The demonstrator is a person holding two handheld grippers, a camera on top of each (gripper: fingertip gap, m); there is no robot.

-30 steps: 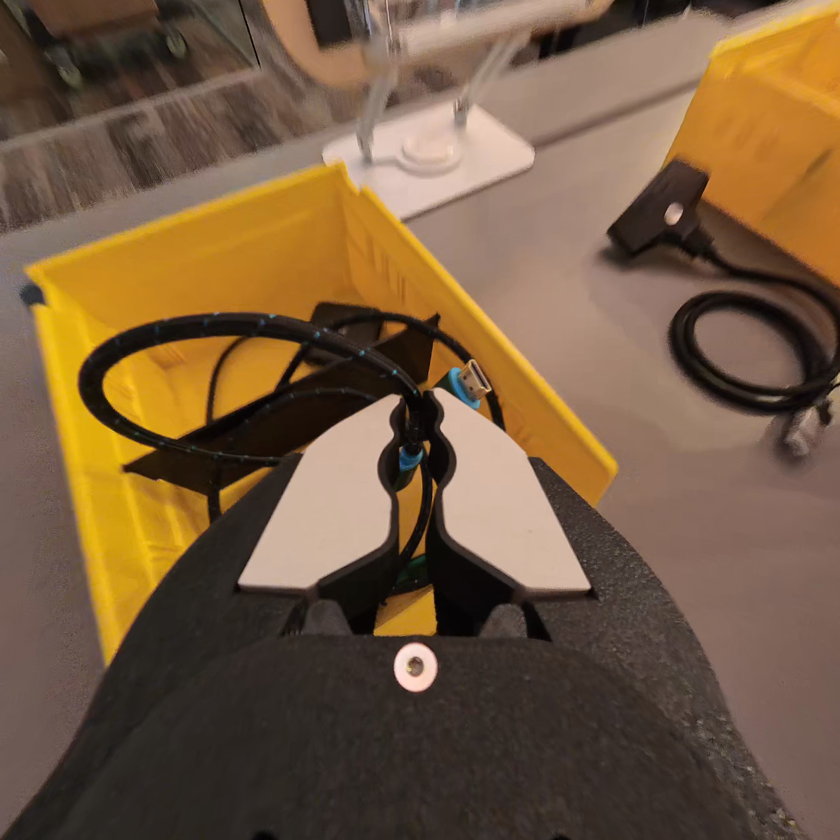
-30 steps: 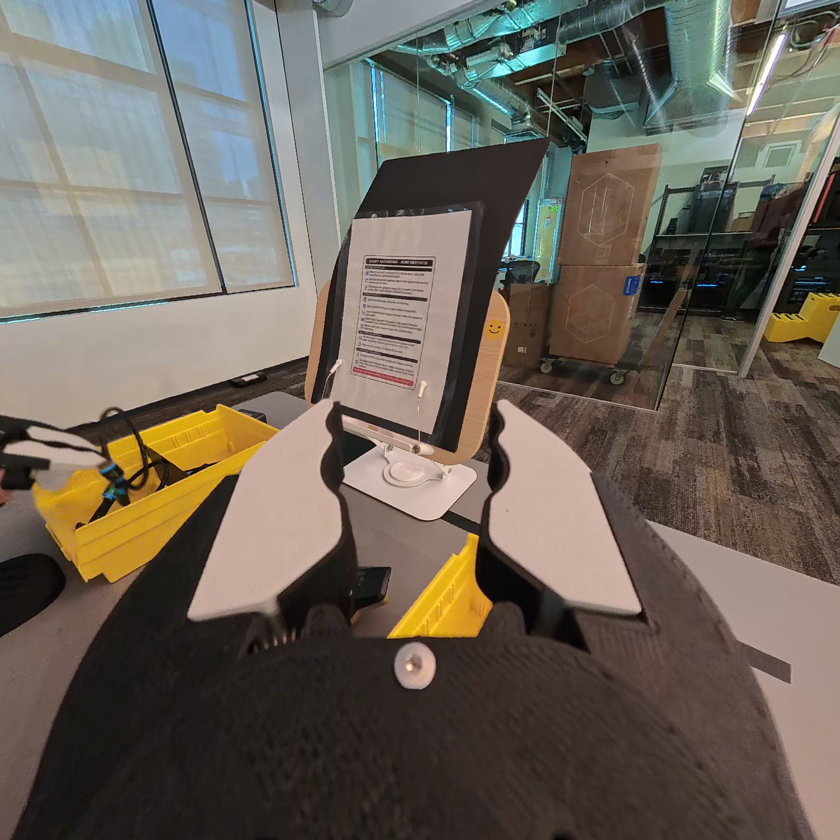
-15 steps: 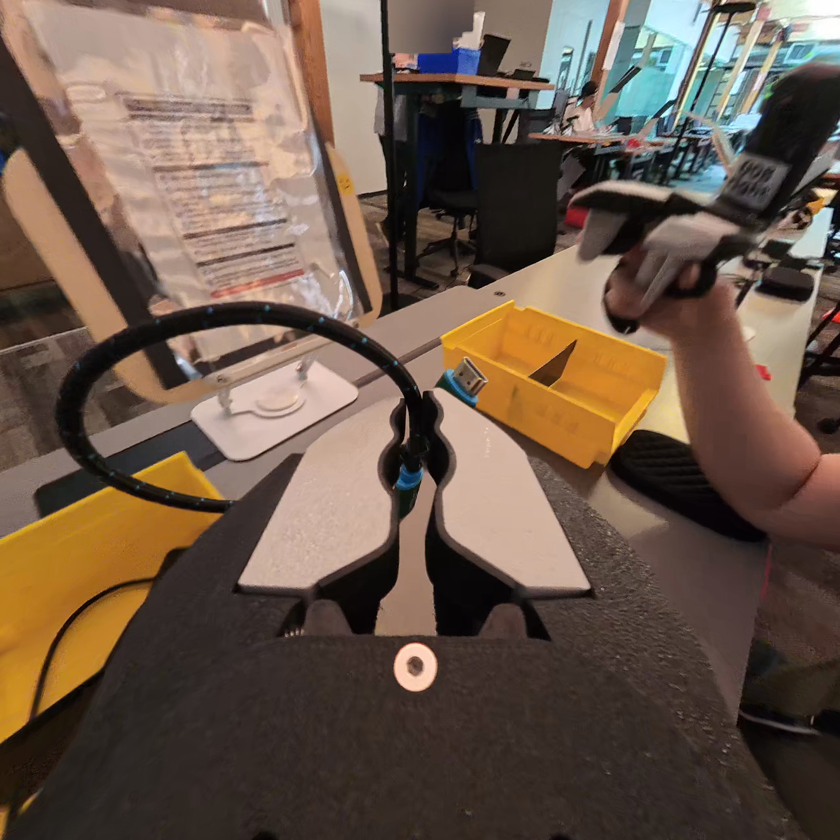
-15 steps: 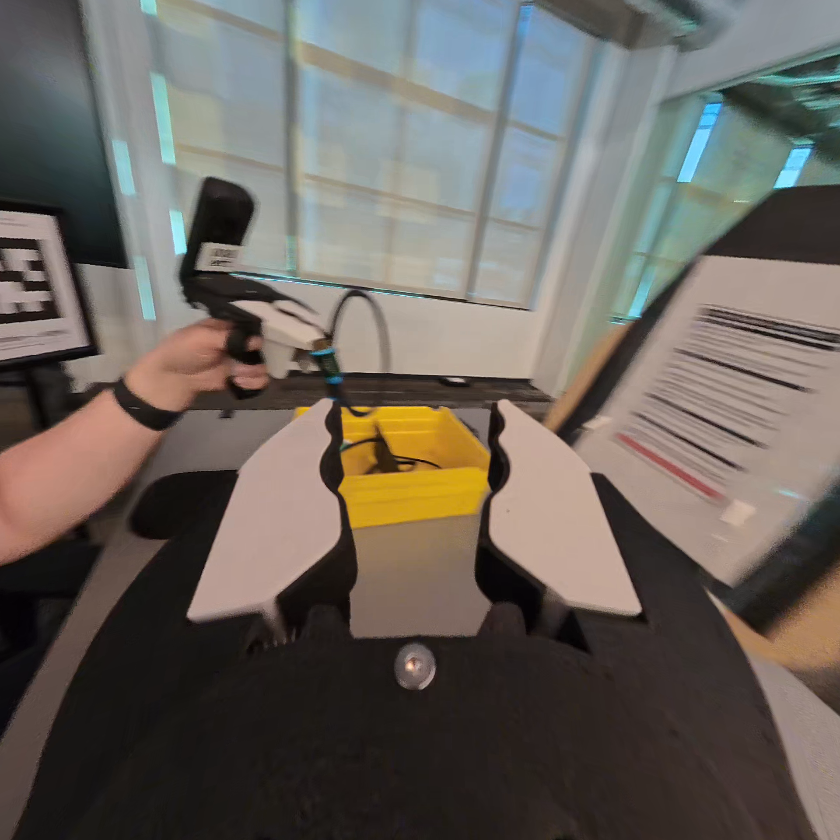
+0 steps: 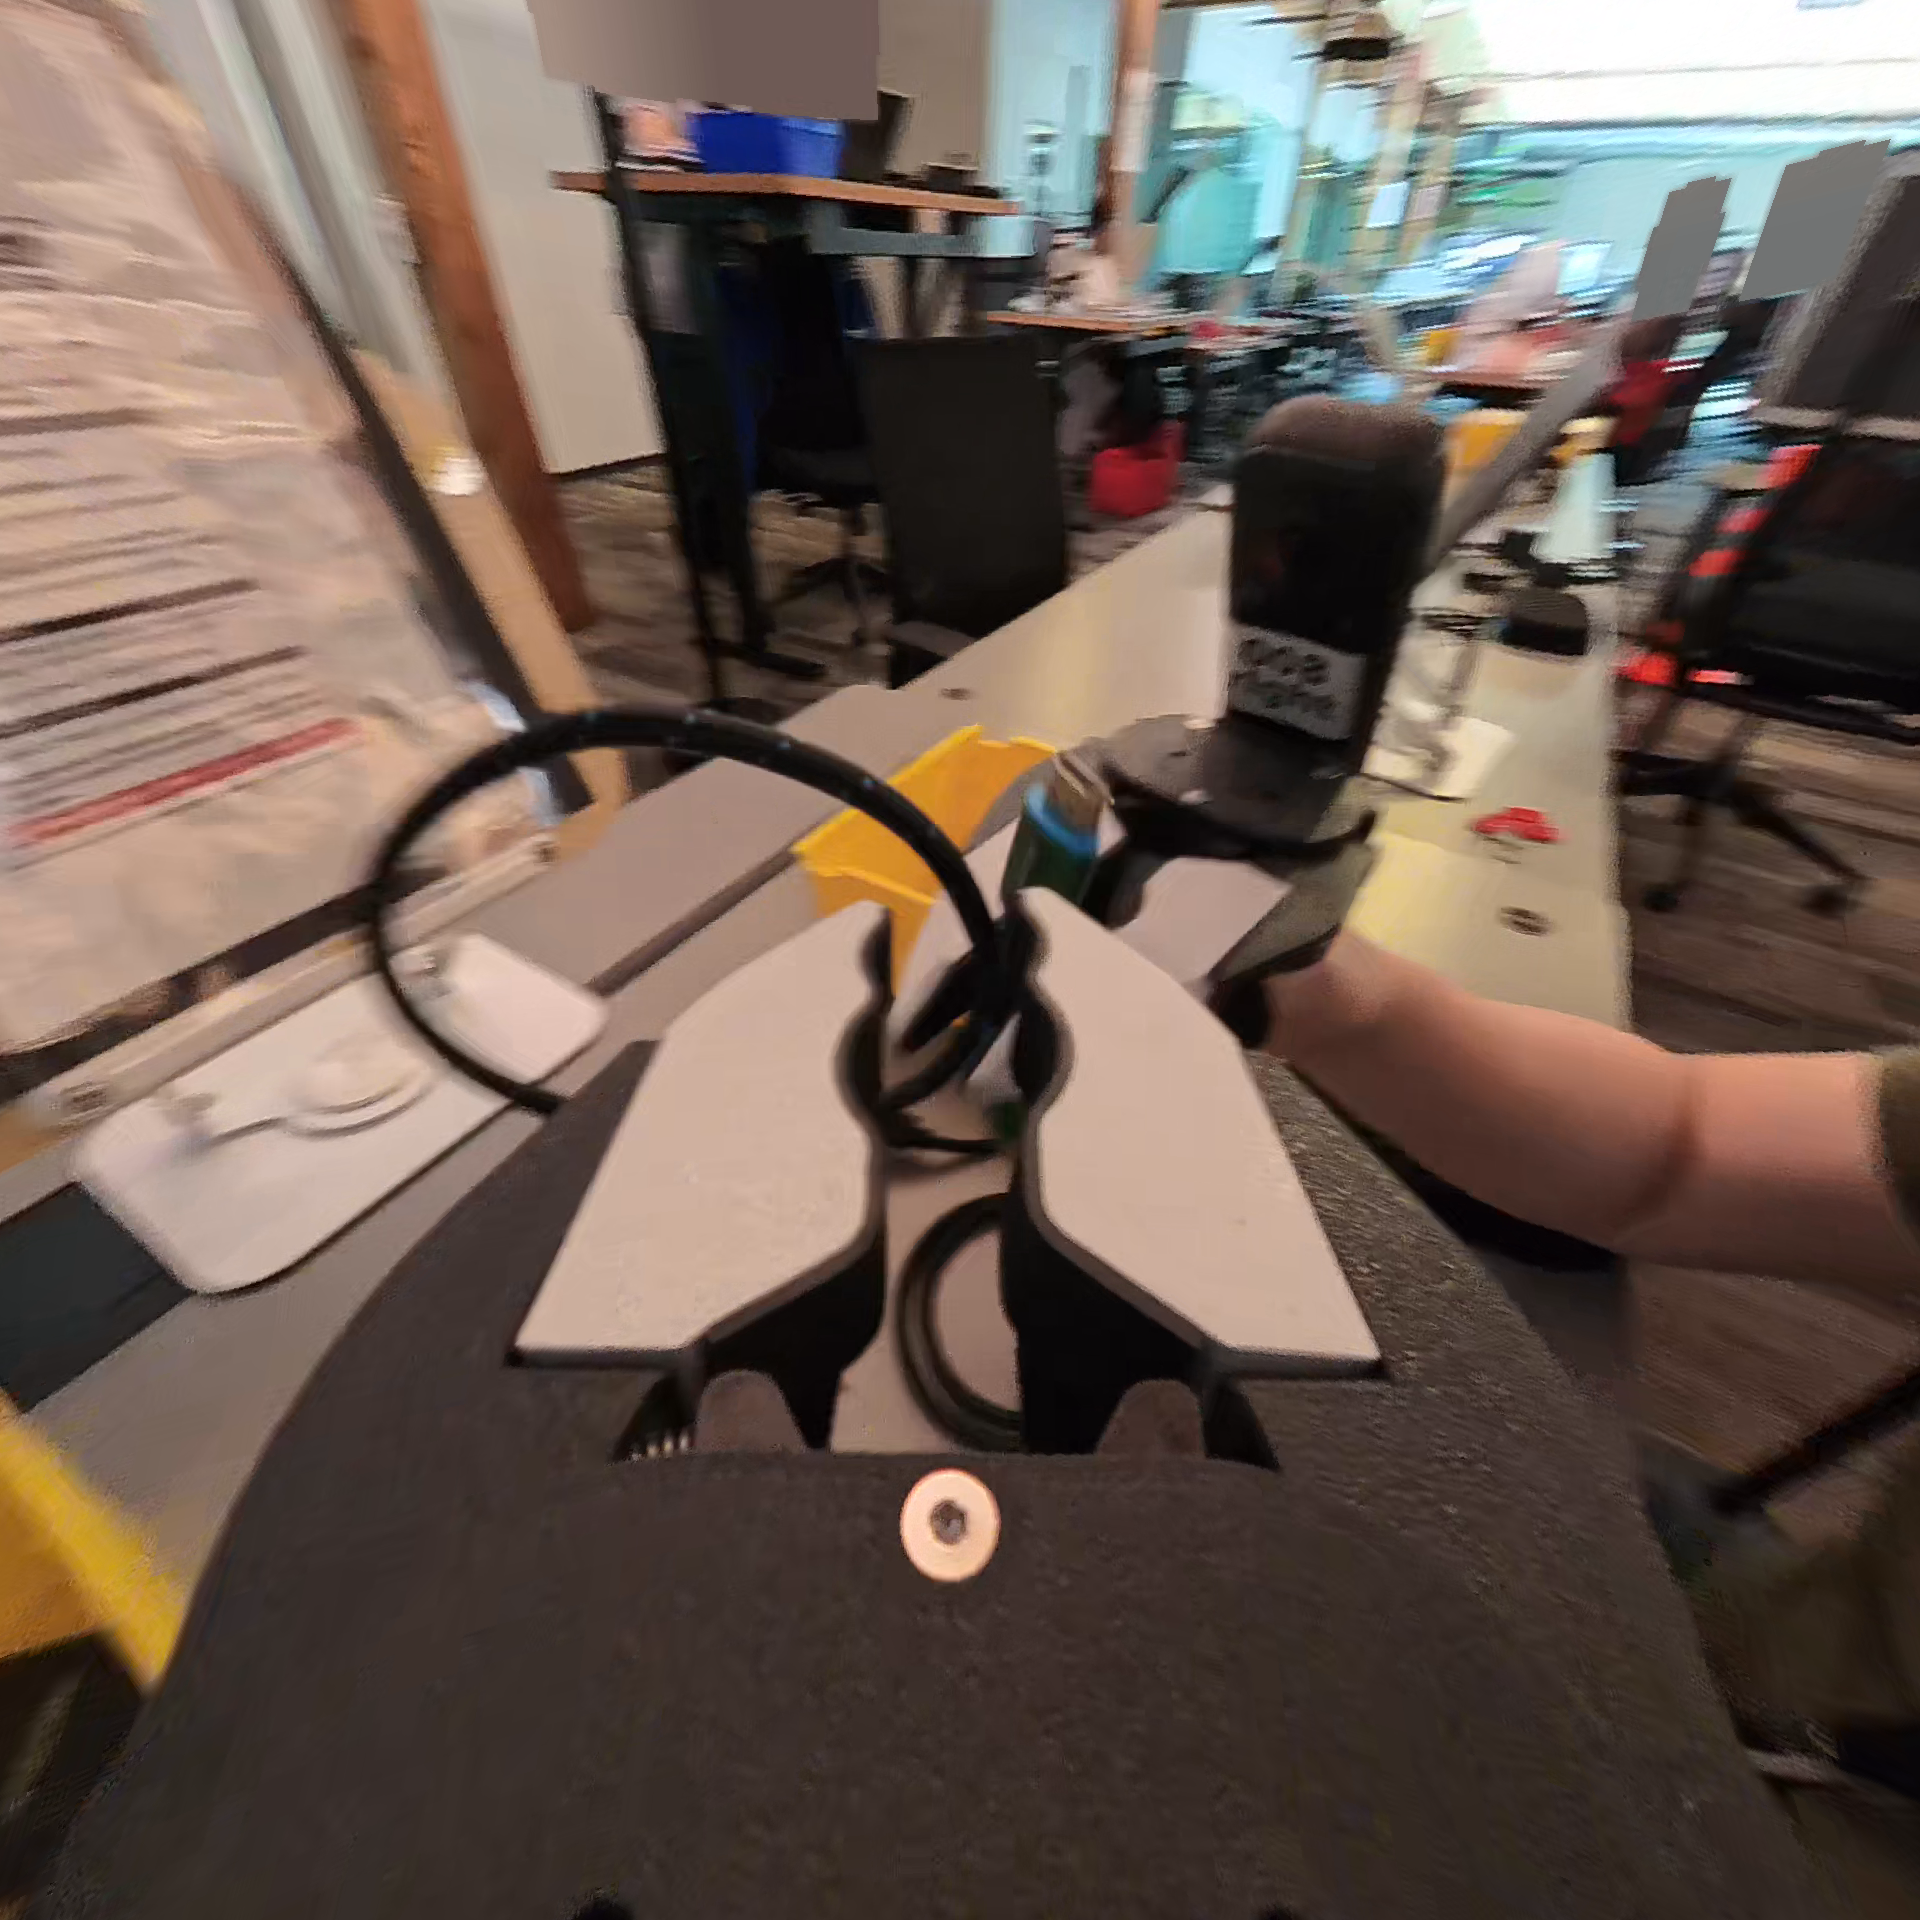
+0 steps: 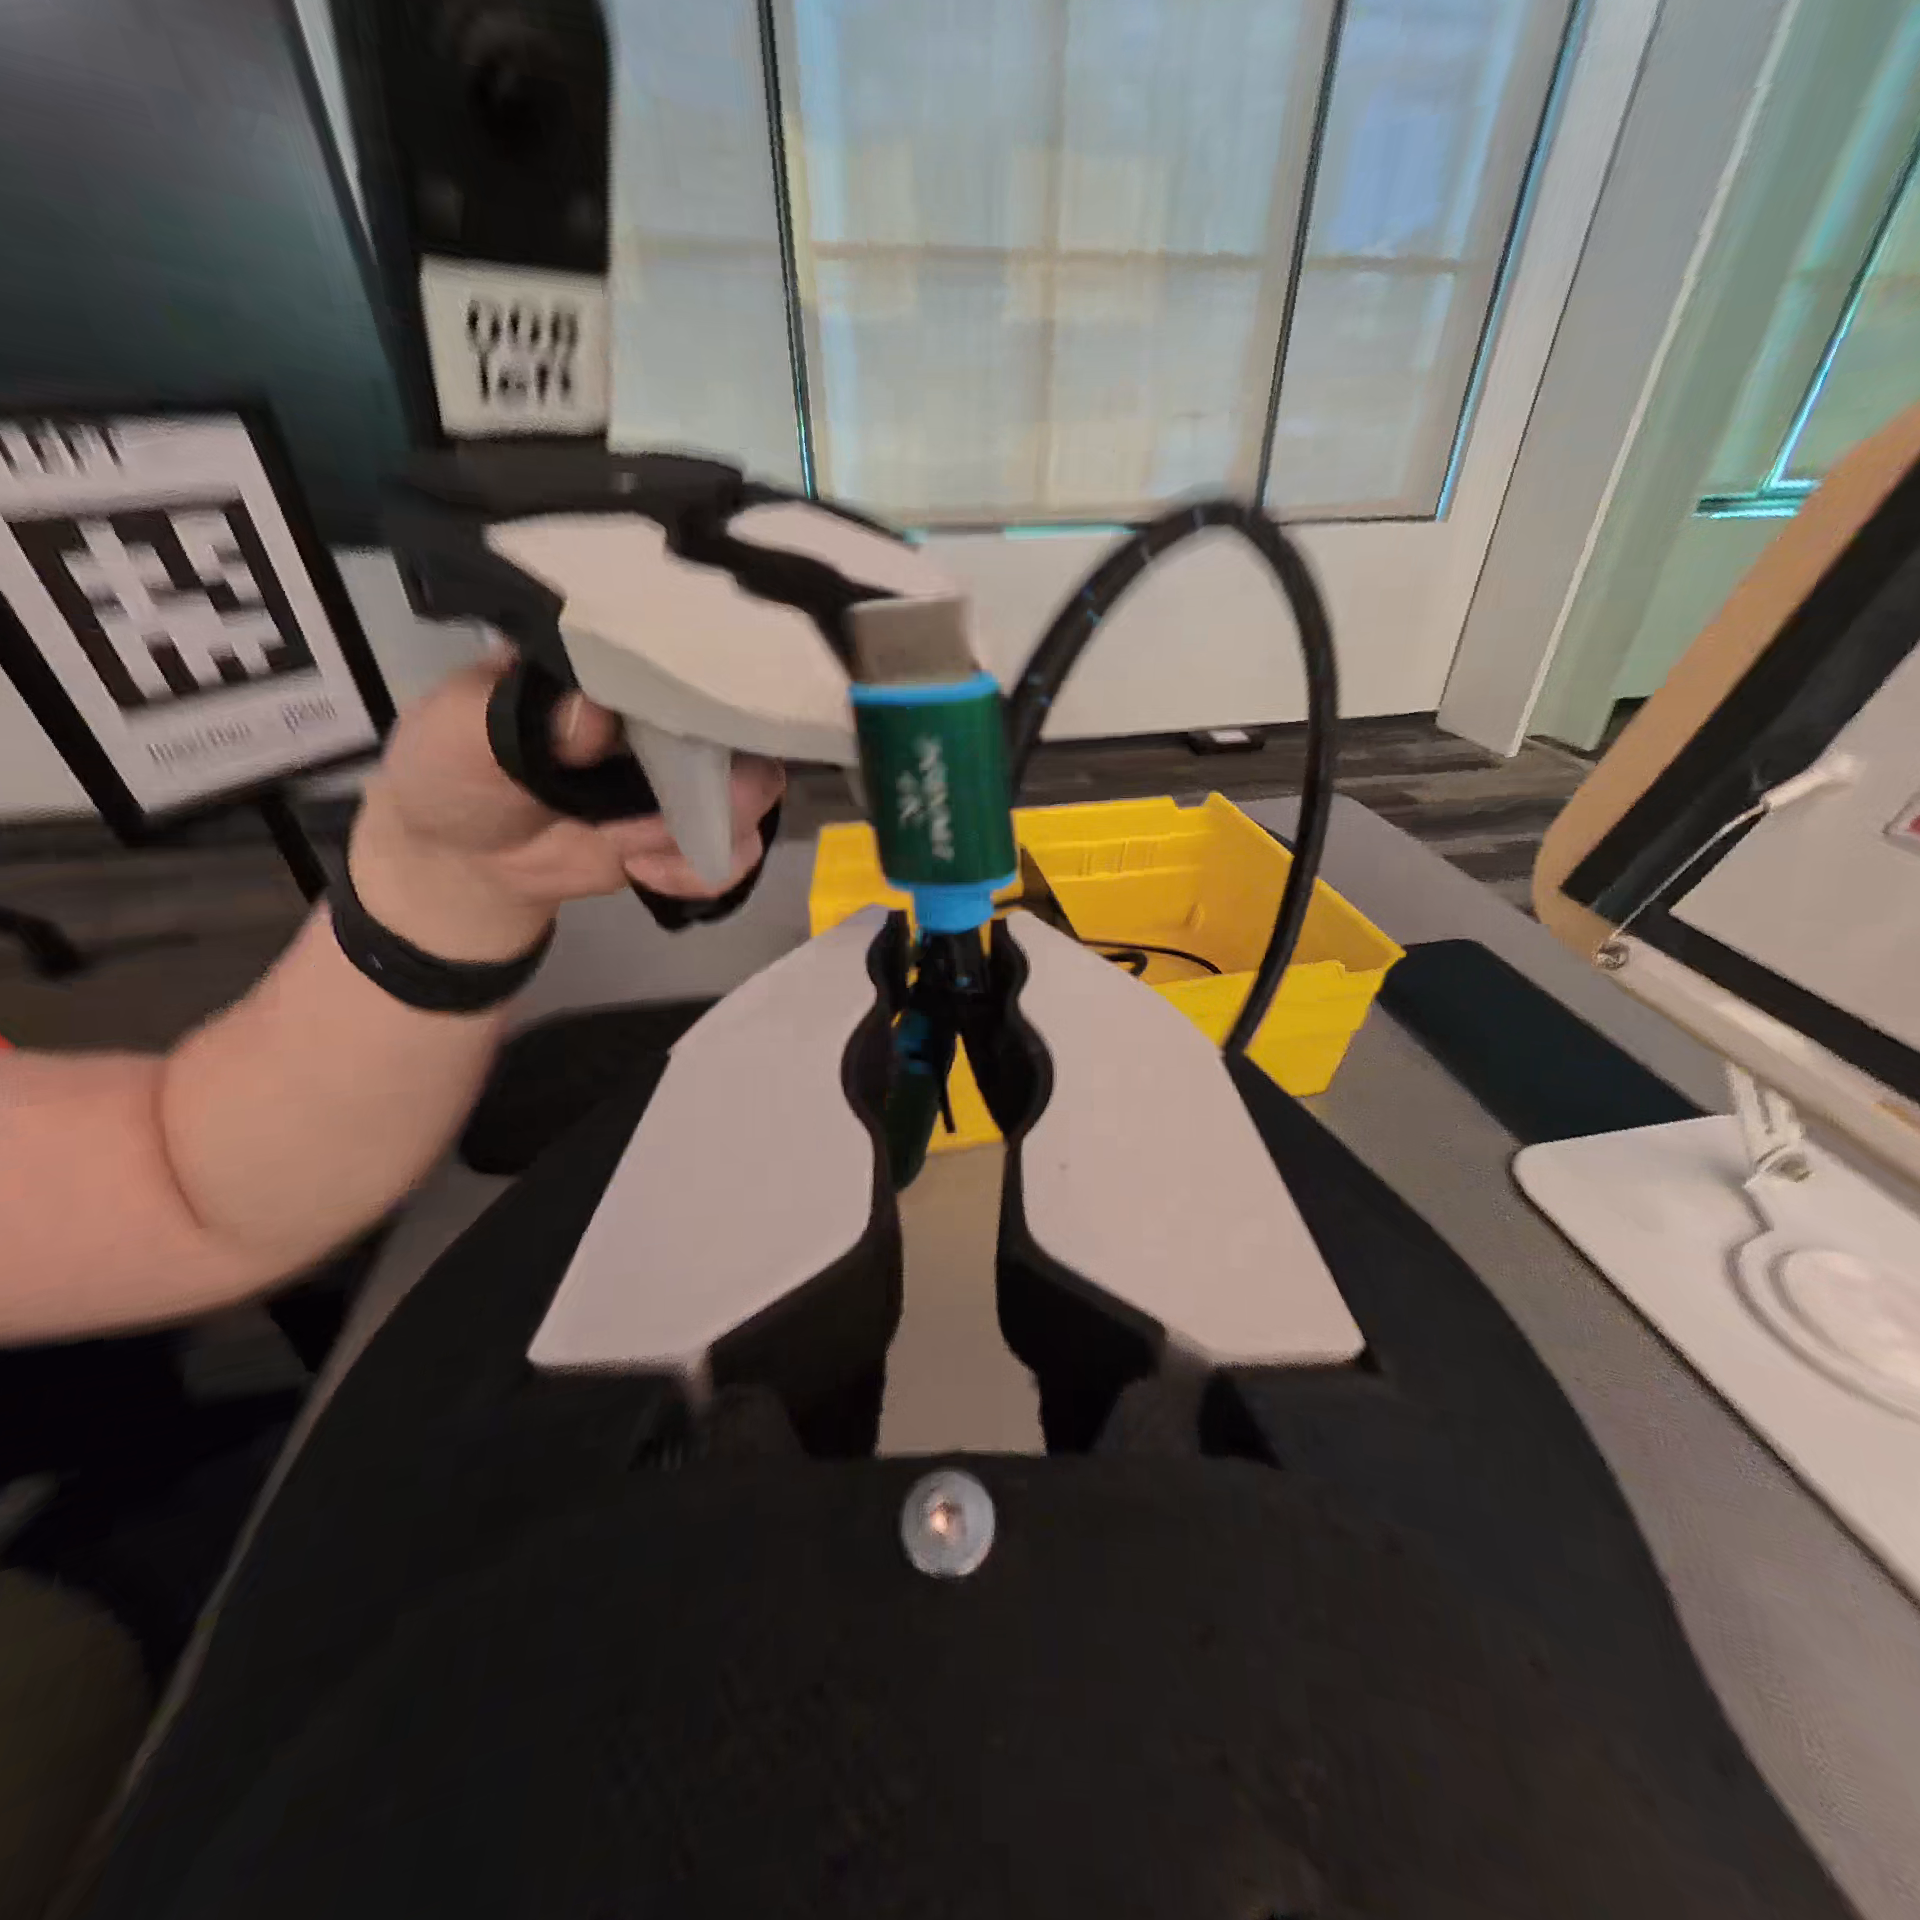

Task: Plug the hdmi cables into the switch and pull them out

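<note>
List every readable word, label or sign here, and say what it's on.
Green HDMI plug: white print, which I do not copy out.
White label on a black handle: blurred, unreadable.
Framed sign: blurred, unreadable.
Laminated sheet: blurred, unreadable.

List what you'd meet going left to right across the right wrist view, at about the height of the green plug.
framed black-and-white marker sign → person's hand → green HDMI plug → black cable loop → wood-edged board
</note>
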